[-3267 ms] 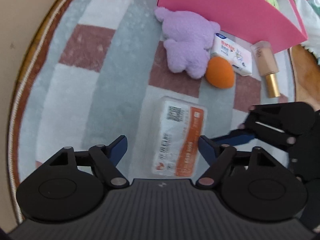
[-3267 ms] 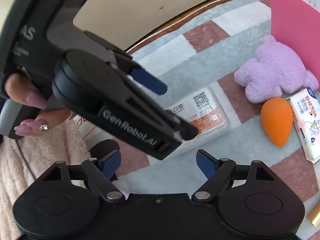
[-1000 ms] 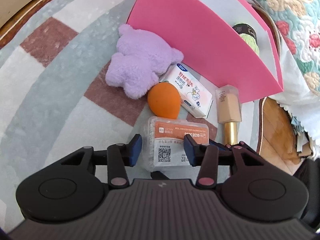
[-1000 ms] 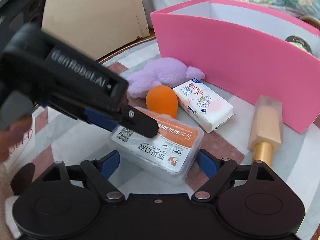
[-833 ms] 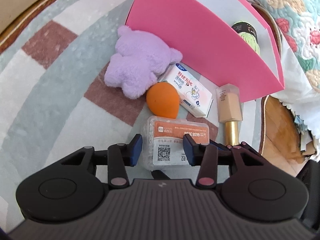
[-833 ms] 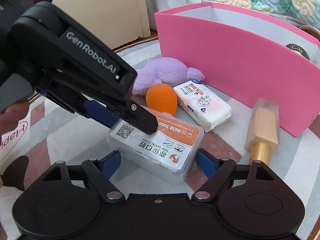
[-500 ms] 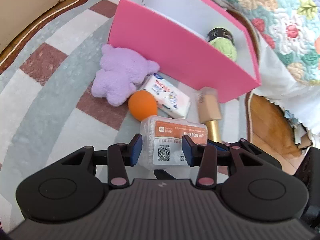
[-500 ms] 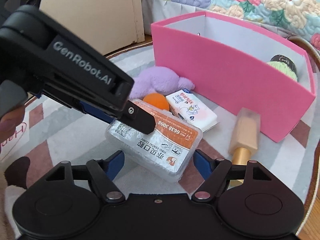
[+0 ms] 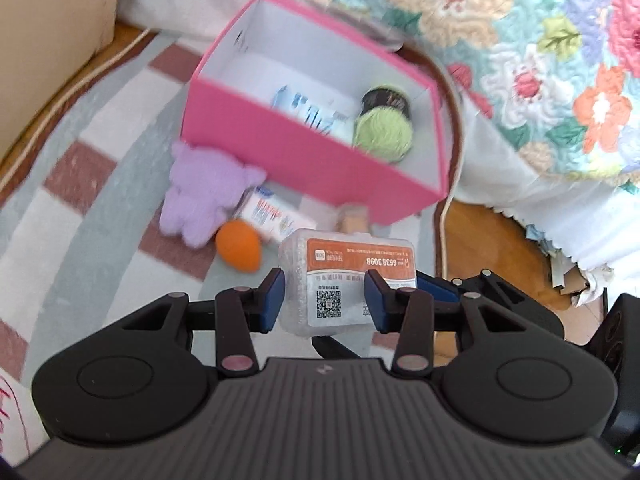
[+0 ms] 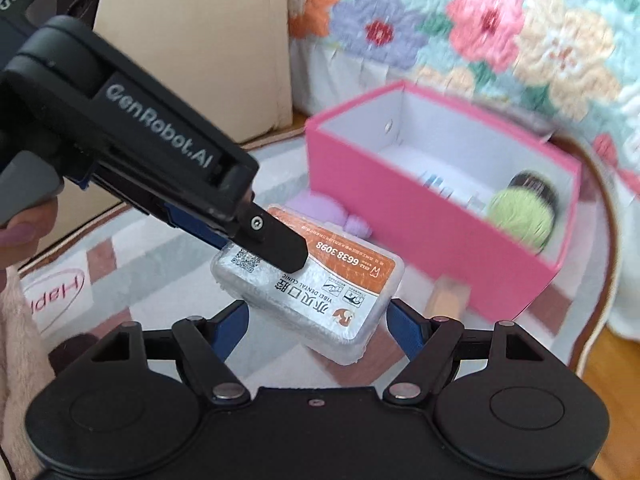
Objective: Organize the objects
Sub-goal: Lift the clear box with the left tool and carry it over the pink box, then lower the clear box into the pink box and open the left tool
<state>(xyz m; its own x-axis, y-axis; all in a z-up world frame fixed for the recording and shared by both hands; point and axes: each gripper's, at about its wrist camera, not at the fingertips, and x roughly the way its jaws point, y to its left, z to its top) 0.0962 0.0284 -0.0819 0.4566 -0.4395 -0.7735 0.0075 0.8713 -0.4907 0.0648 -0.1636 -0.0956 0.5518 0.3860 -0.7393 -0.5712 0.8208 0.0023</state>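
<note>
My left gripper is shut on a clear plastic box with an orange and white label and holds it in the air above the rug. The same box hangs just in front of my right gripper, which is open and empty beneath it. The left gripper's fingers clamp the box's near end there. The open pink box stands beyond, holding a green yarn ball and a white packet. It also shows in the right wrist view.
On the checked rug before the pink box lie a purple plush toy, an orange sponge egg, a white tissue pack and a beige bottle. A floral quilt hangs behind. A cardboard wall stands left.
My left gripper closed on the labelled box and lifted it off the rug toward the pink box. Both views rose, so the pink box's inside now shows.
</note>
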